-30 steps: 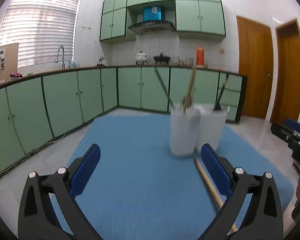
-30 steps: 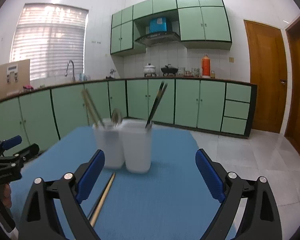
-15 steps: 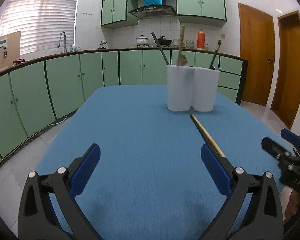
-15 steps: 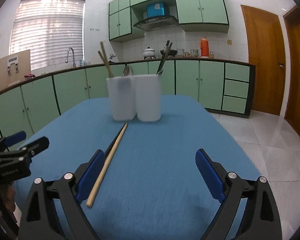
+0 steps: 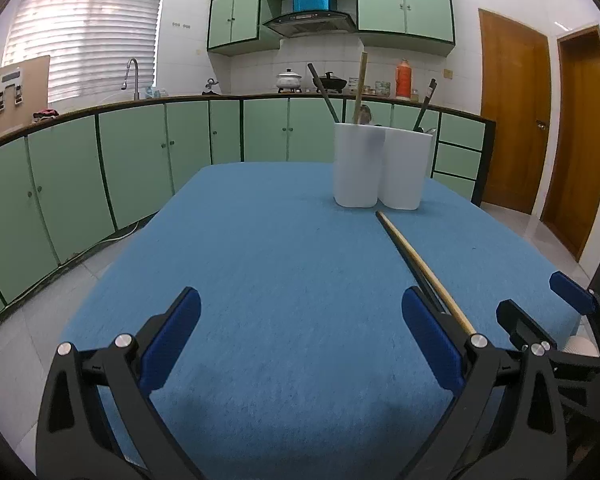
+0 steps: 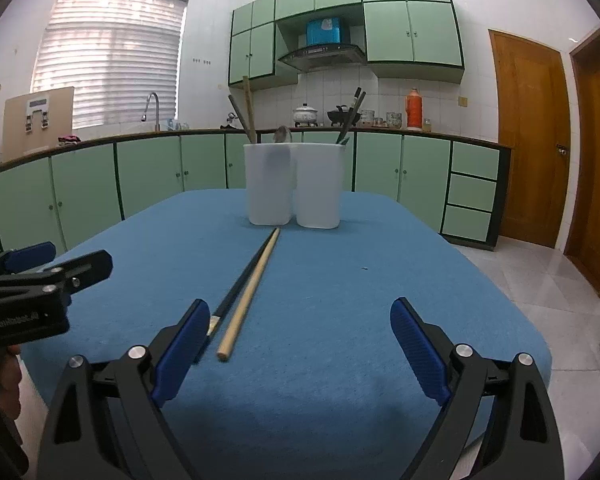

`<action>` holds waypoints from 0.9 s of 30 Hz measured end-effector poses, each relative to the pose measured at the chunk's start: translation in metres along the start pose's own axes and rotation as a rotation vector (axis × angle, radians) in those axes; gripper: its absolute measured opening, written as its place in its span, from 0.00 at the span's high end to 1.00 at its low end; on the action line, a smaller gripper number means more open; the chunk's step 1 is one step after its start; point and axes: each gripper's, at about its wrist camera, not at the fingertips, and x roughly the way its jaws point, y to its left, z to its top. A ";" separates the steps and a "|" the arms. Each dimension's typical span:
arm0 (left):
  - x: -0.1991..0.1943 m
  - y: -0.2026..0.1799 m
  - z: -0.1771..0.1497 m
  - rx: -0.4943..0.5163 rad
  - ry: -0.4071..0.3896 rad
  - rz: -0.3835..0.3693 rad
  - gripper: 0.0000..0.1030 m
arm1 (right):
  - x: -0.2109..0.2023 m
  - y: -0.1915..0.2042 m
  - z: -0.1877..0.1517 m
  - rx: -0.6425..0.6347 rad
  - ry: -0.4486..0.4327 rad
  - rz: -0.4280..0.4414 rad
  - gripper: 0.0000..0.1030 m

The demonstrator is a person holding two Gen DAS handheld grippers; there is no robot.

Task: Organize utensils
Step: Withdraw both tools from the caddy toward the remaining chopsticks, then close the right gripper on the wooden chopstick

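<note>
Both tools wide open and empty, left gripper point(image 5: 300, 344), right gripper point(image 6: 300, 344), wooden chopstick point(image 6: 251, 291) and black chopstick point(image 6: 242, 276) flat on blue table point(image 6: 380, 280) just ahead, two white cups point(image 6: 294, 184) farther off holding more sticks, black stick's near end hidden behind a finger.

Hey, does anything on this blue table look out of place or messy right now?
Yes. Two chopsticks, a wooden one and a black one, lie loose side by side on the blue tablecloth in front of the two white holders, where the other utensils stand upright. Nothing looks spilled or damaged.
</note>
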 end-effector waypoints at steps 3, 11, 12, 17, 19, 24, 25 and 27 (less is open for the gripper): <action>-0.002 0.002 -0.001 -0.006 -0.003 -0.001 0.05 | -0.003 0.003 -0.004 0.009 -0.009 -0.001 0.14; 0.000 0.005 -0.005 -0.026 0.006 0.002 0.05 | 0.001 0.010 -0.008 0.014 -0.011 -0.014 0.24; 0.000 0.006 -0.005 -0.027 0.006 0.004 0.05 | 0.001 0.010 -0.008 0.013 -0.010 -0.015 0.26; 0.001 0.008 -0.007 -0.024 0.004 0.010 0.05 | 0.007 0.018 -0.011 -0.004 0.007 -0.017 0.38; 0.002 0.008 -0.007 -0.023 0.004 0.011 0.05 | 0.008 0.019 -0.012 -0.008 0.013 -0.019 0.42; 0.003 0.012 -0.008 -0.034 0.006 0.010 0.05 | 0.013 0.025 -0.019 -0.027 0.026 -0.015 0.52; 0.003 0.012 -0.008 -0.035 0.006 0.010 0.05 | 0.014 0.026 -0.020 -0.029 0.032 -0.011 0.56; 0.003 0.013 -0.007 -0.038 0.006 0.011 0.05 | 0.015 0.027 -0.022 -0.030 0.029 -0.008 0.58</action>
